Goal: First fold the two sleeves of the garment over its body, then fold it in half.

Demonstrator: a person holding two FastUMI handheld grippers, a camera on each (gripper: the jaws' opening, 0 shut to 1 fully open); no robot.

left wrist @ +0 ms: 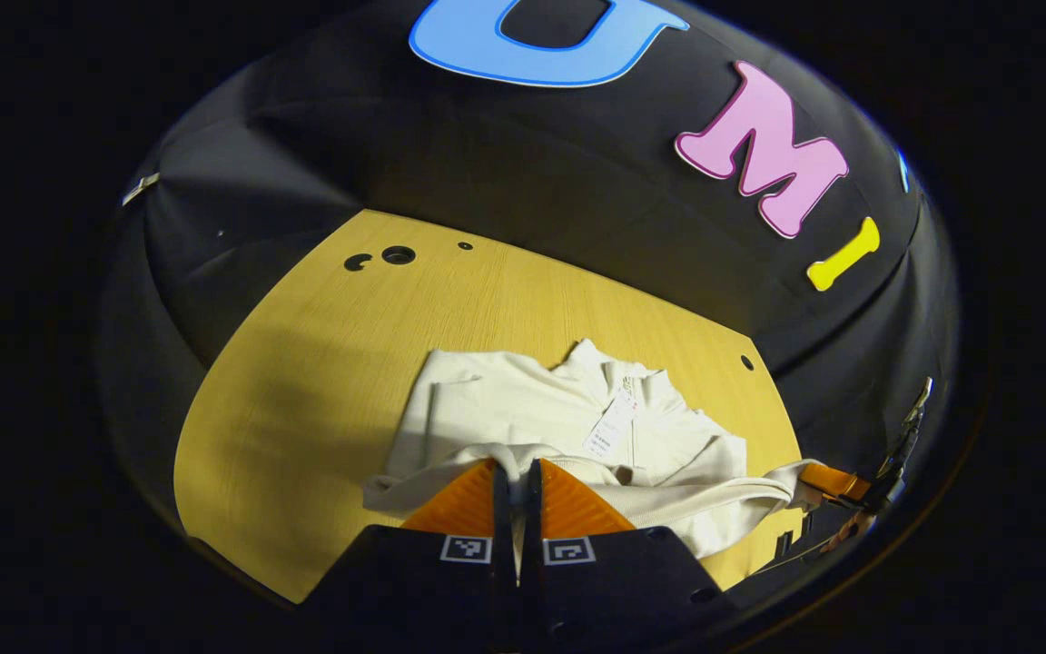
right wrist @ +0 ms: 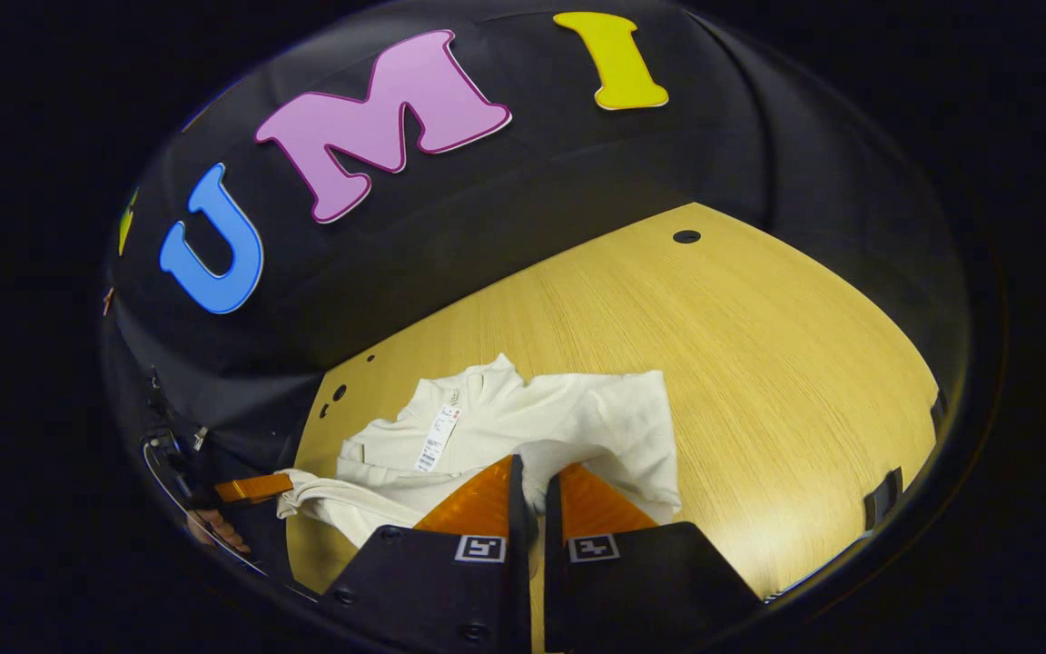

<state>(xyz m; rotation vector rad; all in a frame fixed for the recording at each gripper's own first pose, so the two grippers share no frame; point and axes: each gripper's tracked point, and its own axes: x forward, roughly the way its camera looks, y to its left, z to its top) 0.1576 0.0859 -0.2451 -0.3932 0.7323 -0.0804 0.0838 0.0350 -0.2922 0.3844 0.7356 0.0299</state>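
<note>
Both claws pinch the near hem of the cream garment (left wrist: pixel 523 409): the left gripper (left wrist: pixel 518 472) and the right gripper (right wrist: pixel 537 472) each have orange fingers pressed together on a fold of cloth. Lifted at that hem, the garment lies near the wooden table's (left wrist: pixel 305 363) near edge, collar toward the far edge. A white paper tag (left wrist: pixel 611 425) lies at the collar, its print too small to read. Farther off, the left gripper view catches the right gripper at the garment's other corner.
</note>
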